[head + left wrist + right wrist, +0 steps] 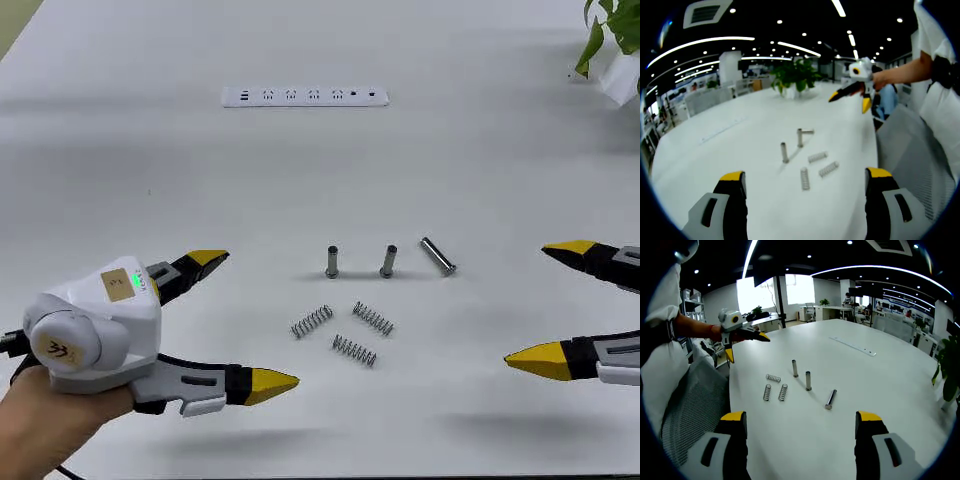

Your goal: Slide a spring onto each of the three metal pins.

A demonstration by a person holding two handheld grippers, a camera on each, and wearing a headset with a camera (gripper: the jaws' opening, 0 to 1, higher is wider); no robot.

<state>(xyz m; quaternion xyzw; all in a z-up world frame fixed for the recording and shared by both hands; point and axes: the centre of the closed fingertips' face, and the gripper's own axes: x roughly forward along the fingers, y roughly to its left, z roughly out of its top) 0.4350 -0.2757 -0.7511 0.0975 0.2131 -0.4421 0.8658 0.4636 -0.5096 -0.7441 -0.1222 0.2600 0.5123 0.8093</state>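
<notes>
Plain matte white table (150, 170), no pattern. White power strip (304, 96) with small dark socket marks. The pins (388, 261) are bare silver-grey metal, and the springs (354, 350) are the same silver. The left gripper (248, 318) has a white housing and black jaws with yellow tips, plus a green light (139, 280) and a tan sticker (118, 284) on top. The right gripper (537, 303) has black jaws with yellow tips and grey-white parts behind them. The plant (605, 25) is green, in a white pot (622, 78).

Open-plan office, dark ceiling (805, 255).
White bench (120, 180) carrying power strip (305, 96) and potted plant (610, 40); curved strip lights (880, 266) overhead; bright window (760, 292) beyond; mesh chair (690, 400) beside bench.
</notes>
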